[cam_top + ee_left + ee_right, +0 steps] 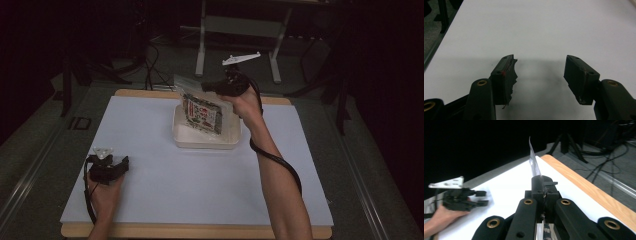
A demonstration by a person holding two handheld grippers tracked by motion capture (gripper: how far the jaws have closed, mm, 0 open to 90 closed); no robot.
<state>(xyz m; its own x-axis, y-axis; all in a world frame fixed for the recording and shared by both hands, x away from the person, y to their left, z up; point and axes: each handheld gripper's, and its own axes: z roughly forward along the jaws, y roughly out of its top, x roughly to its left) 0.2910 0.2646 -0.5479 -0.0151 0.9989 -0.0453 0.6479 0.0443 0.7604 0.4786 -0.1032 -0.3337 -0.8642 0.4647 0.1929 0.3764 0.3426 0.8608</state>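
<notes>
Two claws: right gripper [206, 86] clamped on snack packet [201, 111]; left gripper [123, 163] wide, empty
Packet: hanging below right jaws, above white tray [206, 140]
Progress: judged midway; unclear if entering or leaving tray

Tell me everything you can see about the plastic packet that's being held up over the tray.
The packet is a flat, clear plastic pouch with a printed label in red, green and dark tones; the print is too small to read. The right gripper is shut on its upper edge, so it hangs tilted over the shallow white tray; whether its lower end touches the tray cannot be told. In the right gripper view its thin glossy edge rises edge-on from between the closed jaws.
</notes>
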